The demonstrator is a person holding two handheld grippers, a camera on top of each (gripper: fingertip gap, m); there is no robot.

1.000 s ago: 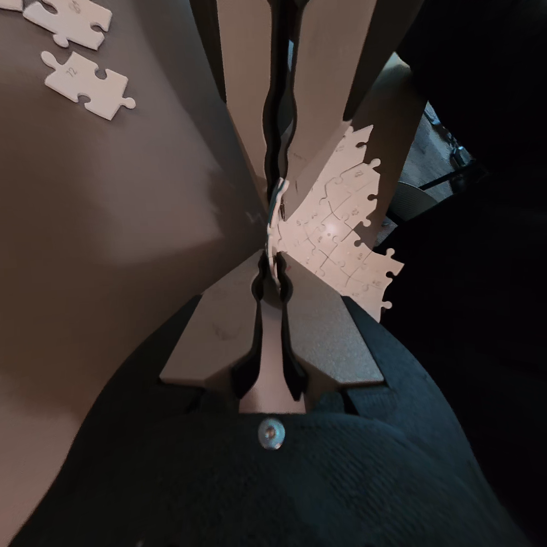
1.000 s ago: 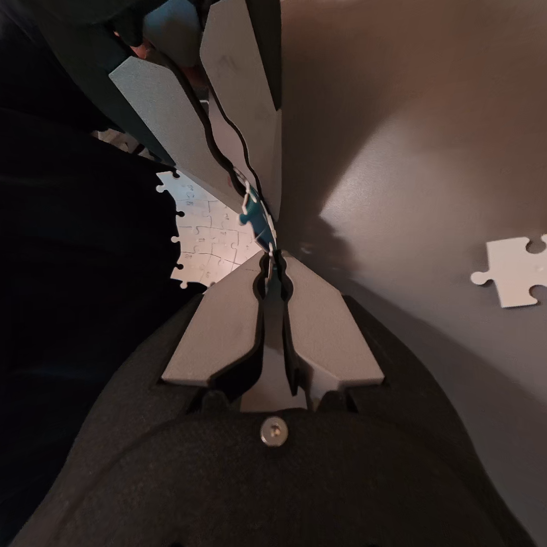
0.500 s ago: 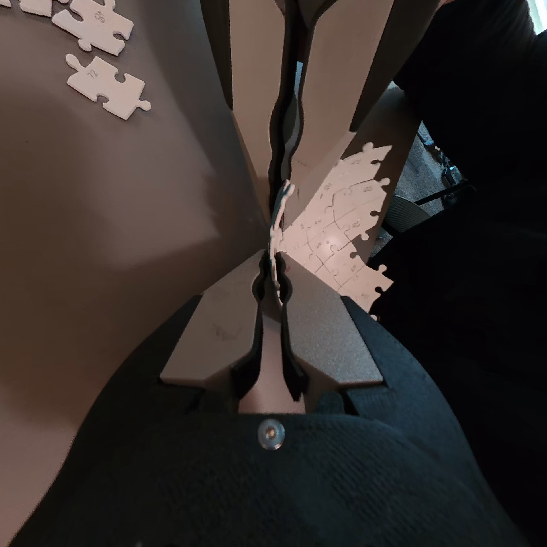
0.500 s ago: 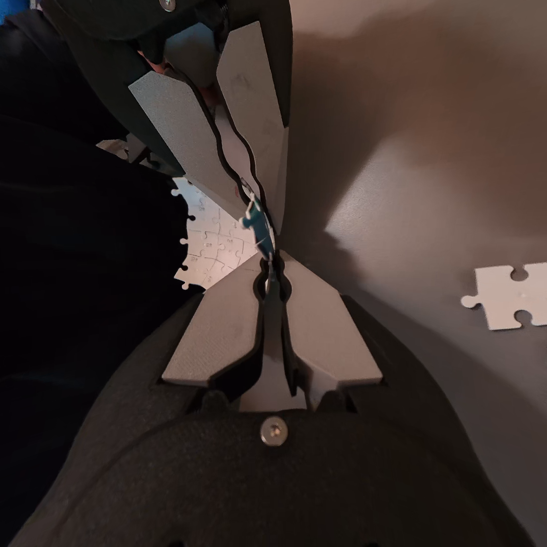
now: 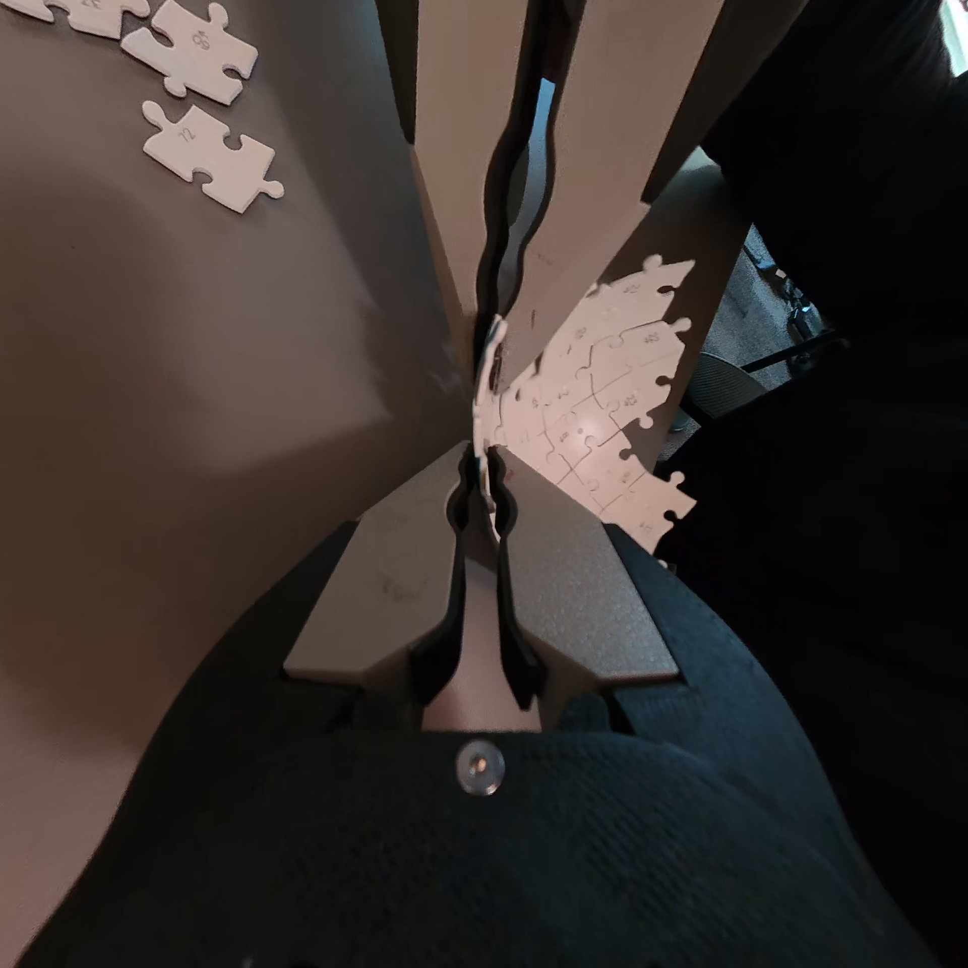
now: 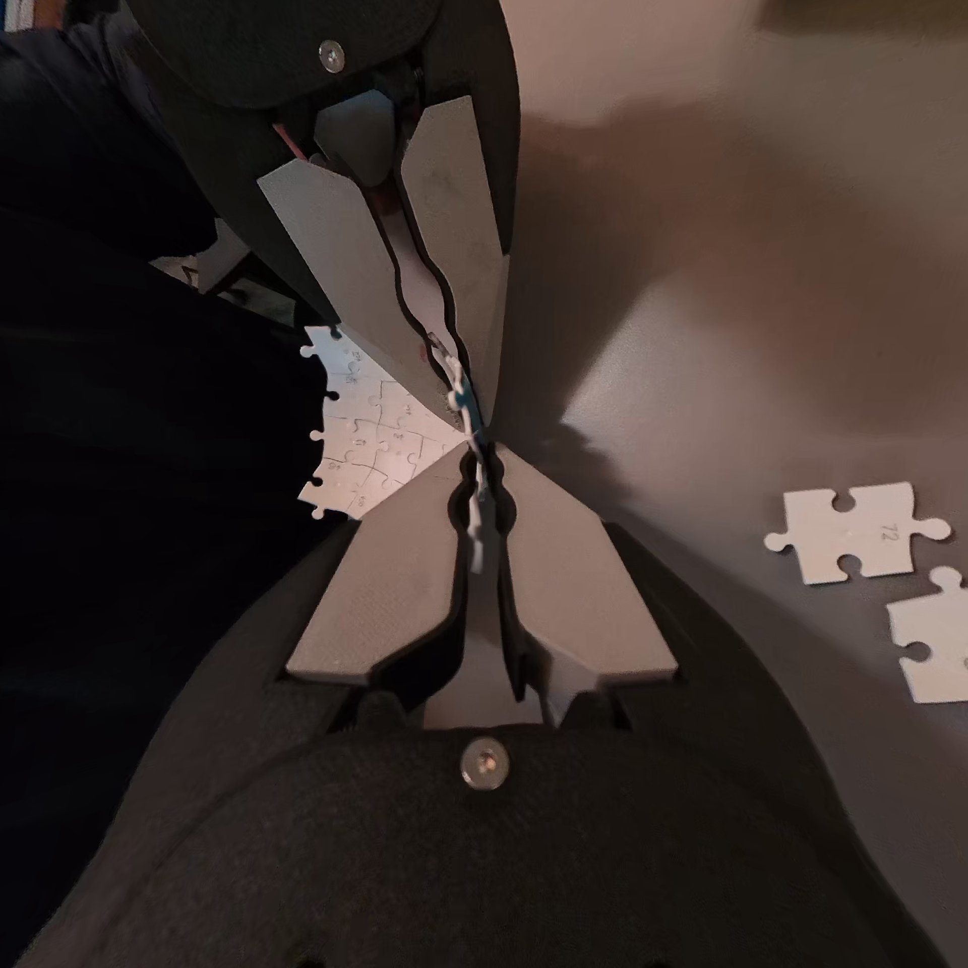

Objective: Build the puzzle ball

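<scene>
A: Curved puzzle shell held up off the table, white numbered inner face toward both cameras, knobbed edge out to the side. Blue printed face just peeking at the rim in the right wrist view.

B: Pinched from two sides. Left gripper clamped on the shell's edge, jaws together with only the thin rim between them. Right gripper clamped on the same edge from the opposite direction, tips nearly meeting the other pair nose to nose.

A: Shell fanning out beside both sets of fingers, against dark clothing behind.

B: Farther out, loose white pieces flat on the table: one numbered piece well apart from the grippers, another just beyond it, nearly touching. Same pair at the right edge of the right wrist view.

A: Chair and floor dimly visible past the table edge.
</scene>
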